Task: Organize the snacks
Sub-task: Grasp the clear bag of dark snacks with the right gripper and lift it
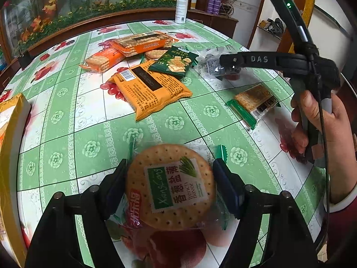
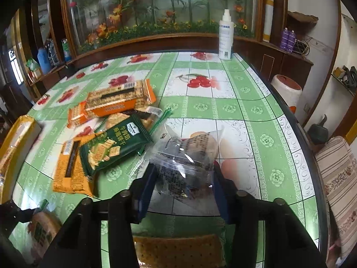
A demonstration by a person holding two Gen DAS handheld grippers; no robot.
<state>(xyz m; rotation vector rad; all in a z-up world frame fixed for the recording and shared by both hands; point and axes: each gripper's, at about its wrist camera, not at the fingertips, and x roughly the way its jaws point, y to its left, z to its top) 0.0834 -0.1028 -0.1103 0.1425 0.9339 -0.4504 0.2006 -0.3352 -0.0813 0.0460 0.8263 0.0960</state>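
Setting: round table (image 1: 93,131) w/ green floral-and-fruit cloth; planter mural behind far edge; spray bottle (image 2: 225,35) upright at far edge.
L gripper (image 1: 170,186): jaws closed on round cracker pack (image 1: 171,187), pads on its left and right rims; pack near table's near edge, label facing up. Whether lifted or resting on cloth: can't tell.
R gripper (image 2: 183,176): jaws pinching clear wrapper snack (image 2: 187,154) from both sides; snack toward table's right side, wrapper tail pointing to far edge. In left wrist view it appears held just above cloth.
Key relation: snack pile lies ahead-left of R gripper, straight ahead of L gripper toward table centre; R nearer to it.
Pile: dark green pack (image 2: 116,143) overlapping orange flat pack (image 2: 69,167); two orange cracker sleeves (image 1: 133,44) behind, long axes running roughly left-right.
Stray: green-edged square cracker pack (image 1: 254,105), apart from pile, near right edge, beneath R gripper body.
Left edge: yellow box (image 1: 11,120), partly out of view; poss. the bin, unsure.
Open room: bare cloth btw L gripper and pile; wide bare strip along right and far edges.
Risk (judgement): crinkly wrapper may slip; pile edge close to R gripper's left finger.
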